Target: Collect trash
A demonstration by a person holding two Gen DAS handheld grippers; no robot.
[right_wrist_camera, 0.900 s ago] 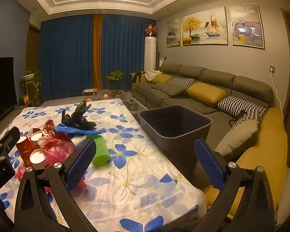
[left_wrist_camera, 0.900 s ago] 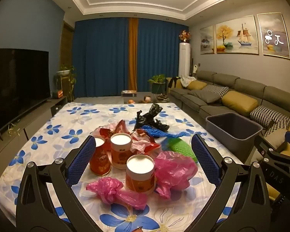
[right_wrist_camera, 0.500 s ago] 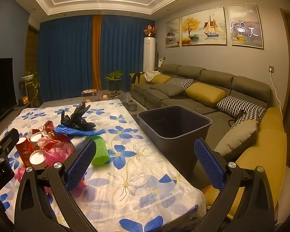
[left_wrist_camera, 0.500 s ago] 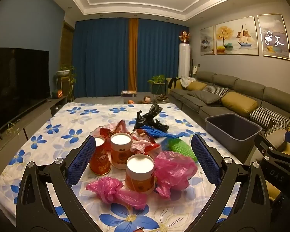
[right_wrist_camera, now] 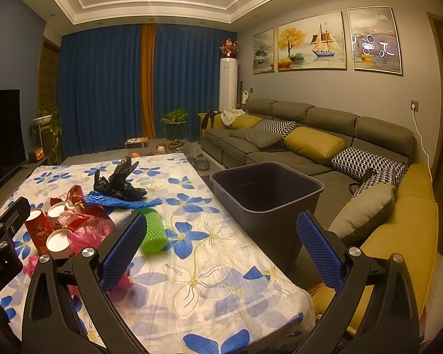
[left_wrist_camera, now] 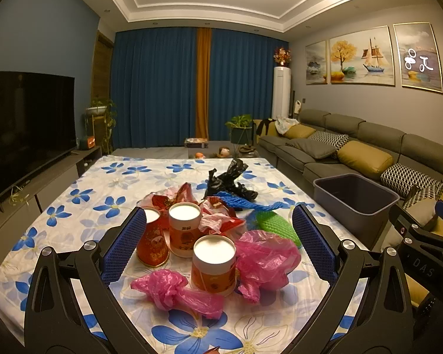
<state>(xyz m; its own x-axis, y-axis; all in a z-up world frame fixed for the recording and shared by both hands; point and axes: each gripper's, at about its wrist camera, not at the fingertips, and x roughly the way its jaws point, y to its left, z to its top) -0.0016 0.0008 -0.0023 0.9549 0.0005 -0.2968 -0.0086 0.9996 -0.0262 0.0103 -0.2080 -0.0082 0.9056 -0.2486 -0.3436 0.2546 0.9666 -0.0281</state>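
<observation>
Left wrist view: our left tongs (left_wrist_camera: 218,242) gape wide, holding nothing, with the cups (left_wrist_camera: 214,262) and pink bags (left_wrist_camera: 265,261) on the table (left_wrist_camera: 73,206) between and just ahead of the fingers. Our right tongs (right_wrist_camera: 221,244) are also wide apart and empty; the bin (right_wrist_camera: 265,197) is just ahead, the green net (right_wrist_camera: 153,230) beside the left finger.

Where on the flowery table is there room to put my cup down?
Bare cloth lies between the green foam net and the table's edge by the grey bin, and beyond the black bag. It's crowded around the paper cups and pink bags.
</observation>
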